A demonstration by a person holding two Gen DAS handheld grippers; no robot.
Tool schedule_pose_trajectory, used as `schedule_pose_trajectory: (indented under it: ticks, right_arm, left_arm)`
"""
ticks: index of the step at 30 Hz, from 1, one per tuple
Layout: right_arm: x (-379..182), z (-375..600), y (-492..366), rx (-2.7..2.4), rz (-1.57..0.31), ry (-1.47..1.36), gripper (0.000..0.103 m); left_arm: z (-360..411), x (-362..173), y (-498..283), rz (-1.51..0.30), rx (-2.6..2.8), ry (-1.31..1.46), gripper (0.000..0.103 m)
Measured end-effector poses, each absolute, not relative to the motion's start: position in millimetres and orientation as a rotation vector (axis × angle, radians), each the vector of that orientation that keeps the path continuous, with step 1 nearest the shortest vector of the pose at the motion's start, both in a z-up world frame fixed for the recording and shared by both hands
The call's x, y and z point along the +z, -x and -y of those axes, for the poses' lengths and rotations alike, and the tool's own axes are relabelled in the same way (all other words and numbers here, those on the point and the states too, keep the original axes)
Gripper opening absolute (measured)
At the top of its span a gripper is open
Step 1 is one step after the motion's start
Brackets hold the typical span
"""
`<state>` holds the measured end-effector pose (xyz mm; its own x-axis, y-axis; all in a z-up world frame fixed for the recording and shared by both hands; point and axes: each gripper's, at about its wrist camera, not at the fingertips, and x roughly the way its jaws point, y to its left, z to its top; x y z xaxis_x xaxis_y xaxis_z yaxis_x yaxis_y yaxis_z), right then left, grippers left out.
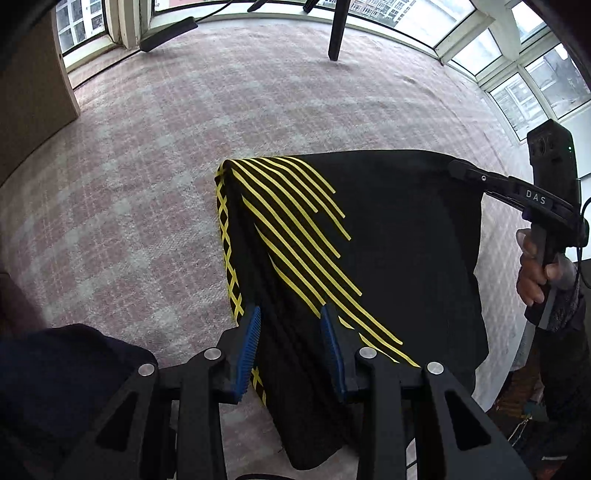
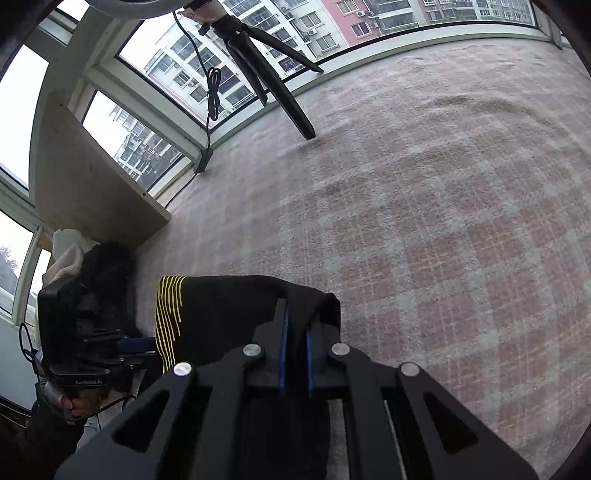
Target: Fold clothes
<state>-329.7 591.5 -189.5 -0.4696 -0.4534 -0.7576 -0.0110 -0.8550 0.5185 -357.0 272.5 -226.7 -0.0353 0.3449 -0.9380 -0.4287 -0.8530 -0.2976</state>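
A black garment with yellow stripes (image 1: 388, 240) is held up above the pink checked carpet (image 1: 147, 184). My left gripper (image 1: 291, 321) has its blue pads apart, with a fold of the garment running between them. My right gripper (image 2: 295, 325) is shut on the garment's other corner (image 2: 236, 306); it also shows in the left wrist view (image 1: 461, 170), pinching the far right corner. In the right wrist view the left gripper (image 2: 136, 345) sits at the garment's striped end.
A tripod (image 2: 273, 85) stands on the carpet by the window; one of its legs (image 1: 338, 33) shows in the left wrist view. A wooden board (image 2: 92, 184) leans at the left with a pile of clothes (image 2: 92, 266) below it. A cable (image 2: 212, 92) hangs by the window.
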Motion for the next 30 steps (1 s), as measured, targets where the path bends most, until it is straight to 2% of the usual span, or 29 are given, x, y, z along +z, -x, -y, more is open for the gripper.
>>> schedule_pose_trajectory:
  ticks: [5, 9, 23, 24, 25, 26, 30]
  right_arm:
    - [-188, -591, 329, -2.386, 0.658, -1.442, 0.008]
    - [-188, -591, 329, -2.381, 0.658, -1.441, 0.008]
    - [-190, -590, 331, -2.37, 0.642, -1.451, 0.008]
    - [-190, -590, 332, -2.368, 0.644, -1.453, 0.008]
    - [-191, -590, 332, -2.366, 0.647, -1.454, 0.008]
    - [-191, -591, 332, -2.364, 0.651, -1.454, 0.008]
    - [-187, -595, 331, -2.345, 0.698, -1.437, 0.008]
  left_arm:
    - [-277, -225, 358, -0.117, 1.98, 1.731, 0.031]
    - [-288, -204, 347, -0.185, 2.028, 1.619, 0.031]
    - [-297, -239, 363, -0.147, 1.966, 1.691, 0.031]
    - [-298, -239, 364, -0.135, 1.961, 1.684, 0.029]
    - [-298, -239, 364, -0.114, 1.957, 1.678, 0.012]
    - [-298, -238, 364, -0.095, 1.952, 1.674, 0.002]
    - [-294, -219, 357, -0.039, 1.961, 1.587, 0.002]
